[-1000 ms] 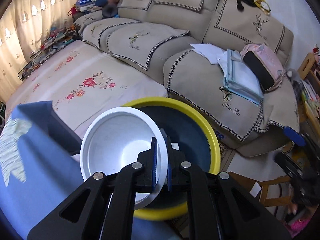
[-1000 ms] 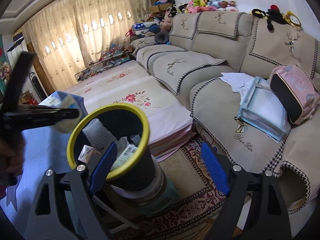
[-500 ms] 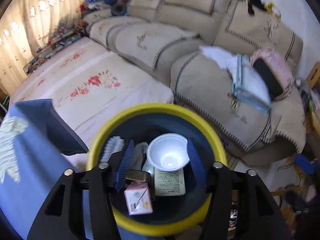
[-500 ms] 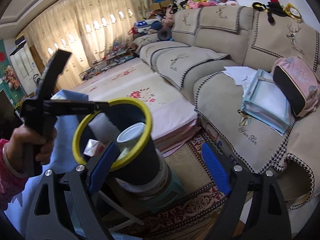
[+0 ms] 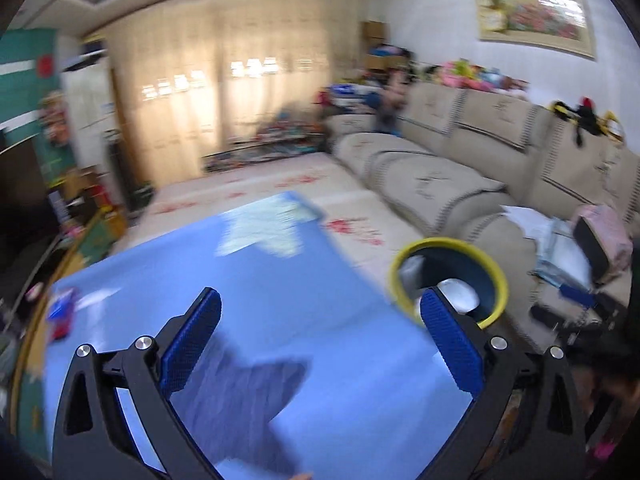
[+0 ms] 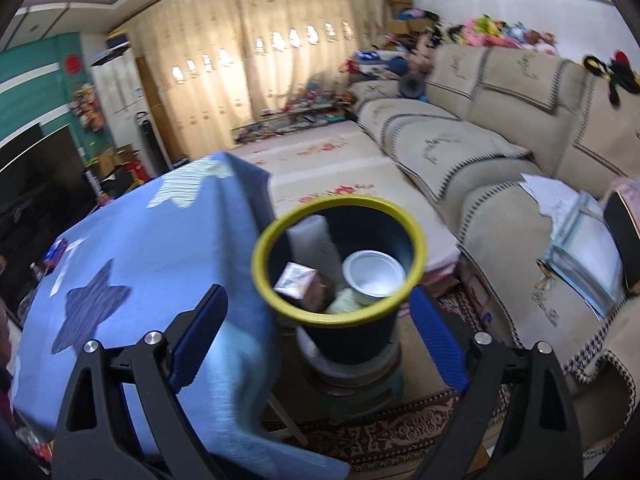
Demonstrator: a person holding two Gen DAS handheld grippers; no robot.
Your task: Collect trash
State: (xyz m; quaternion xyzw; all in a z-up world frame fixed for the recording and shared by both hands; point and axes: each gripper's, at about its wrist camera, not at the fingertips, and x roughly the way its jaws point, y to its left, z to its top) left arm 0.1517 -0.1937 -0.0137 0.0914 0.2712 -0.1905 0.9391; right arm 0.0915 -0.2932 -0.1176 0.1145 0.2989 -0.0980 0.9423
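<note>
A dark trash bin with a yellow rim point(image 6: 340, 322) stands beside the blue tablecloth point(image 6: 140, 260). Inside it lie a white bowl point(image 6: 372, 276), a pink carton point(image 6: 294, 278) and a white foam sleeve point(image 6: 310, 236). My right gripper point(image 6: 318, 294) hovers just in front of the bin, its jaws opening with nothing pressed between them. My left gripper point(image 5: 320, 296) is over the blue tablecloth point(image 5: 280, 264), jaws opening wide and empty. The bin point(image 5: 448, 242) with the bowl point(image 5: 460, 294) sits to its right. The left wrist view is blurred.
A small red and blue item point(image 5: 62, 312) lies at the table's far left. A beige sofa point(image 6: 500, 160) carries papers and a folder point(image 6: 584, 252) and a pink bag point(image 5: 600, 236). A floral mat point(image 6: 340, 168) lies beyond the bin, which stands on a green stool point(image 6: 360, 396) over a patterned rug point(image 6: 400, 428).
My left gripper let go of the white bowl, which dropped into the bin, then opened wide and swung left over the table. My right gripper rose a little and its jaws widened.
</note>
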